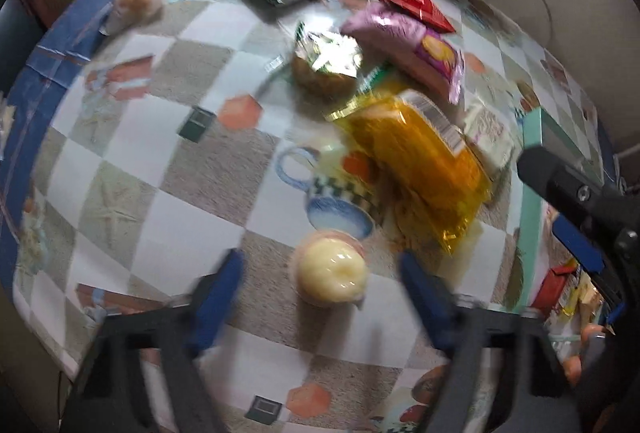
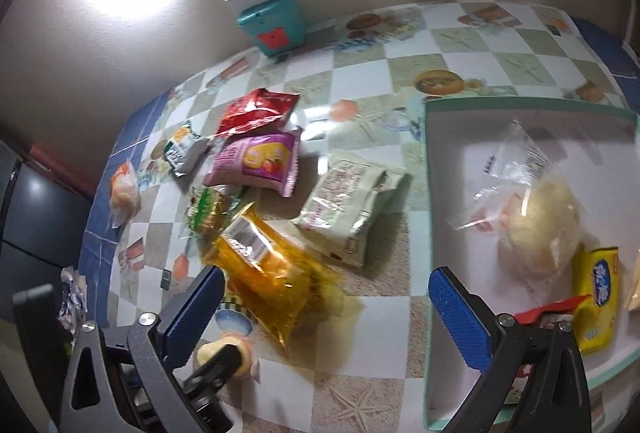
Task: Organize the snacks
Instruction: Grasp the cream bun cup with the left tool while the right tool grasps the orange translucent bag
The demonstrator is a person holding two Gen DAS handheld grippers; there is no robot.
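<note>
Between the left tongs (image 1: 322,275), jelly cup (image 1: 332,275) (untouched)

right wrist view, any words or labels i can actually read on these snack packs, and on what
None can be read.
yellow packet in the tray: blue logo, blurred.
clear bun bag: dark label, too small.
pale green packet: print too blurred.
orange packet: silver label, blurred.
pink packet: unreadable.

Left gripper (image 1: 322,275) pointed down at checked tablecloth (image 1: 192,193), blue pads either side of small pudding cup (image 1: 330,275), not touching it. Yellow packet (image 1: 420,161) lay just beyond, pink packet (image 1: 408,45) and red packet (image 1: 416,5) farther back.
</note>
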